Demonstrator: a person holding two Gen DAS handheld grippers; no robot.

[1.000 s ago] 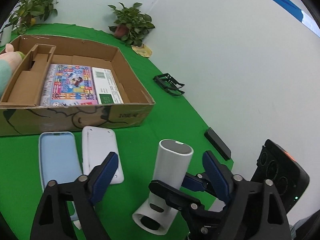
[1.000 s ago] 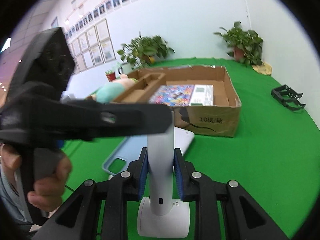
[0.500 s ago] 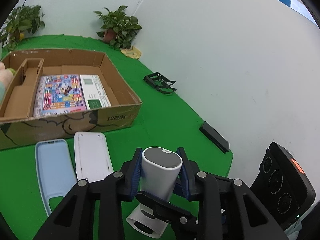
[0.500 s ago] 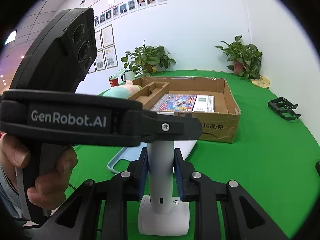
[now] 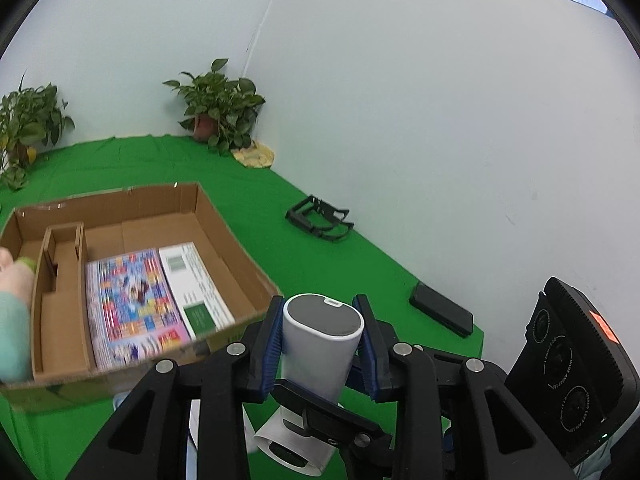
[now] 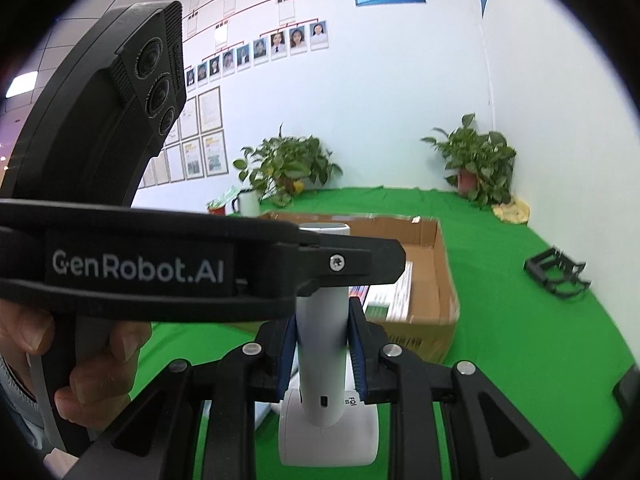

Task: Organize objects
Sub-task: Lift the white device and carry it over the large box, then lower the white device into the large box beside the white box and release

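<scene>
A white upright device with a grey top (image 5: 320, 344) stands on a white base (image 6: 328, 436). My left gripper (image 5: 320, 340) is shut on its upper part. My right gripper (image 6: 322, 356) is shut on its stem (image 6: 322, 344) lower down, just above the base. The device is lifted off the green table (image 5: 340, 276). The open cardboard box (image 5: 224, 224) lies ahead and left, with a colourful flat box (image 5: 136, 304) inside it. The left gripper's body (image 6: 160, 268) crosses the right wrist view.
A black wire stand (image 5: 320, 222) and a black phone-like slab (image 5: 442, 314) lie near the right wall. Potted plants (image 5: 218, 108) stand at the back. A plush toy (image 5: 12, 312) sits at the box's left. The right gripper's body (image 5: 568, 376) shows at lower right.
My left gripper closed on the device's upper part. Both grippers then raised it and moved it closer to the cardboard box; the phone cases on the table dropped out of view.
</scene>
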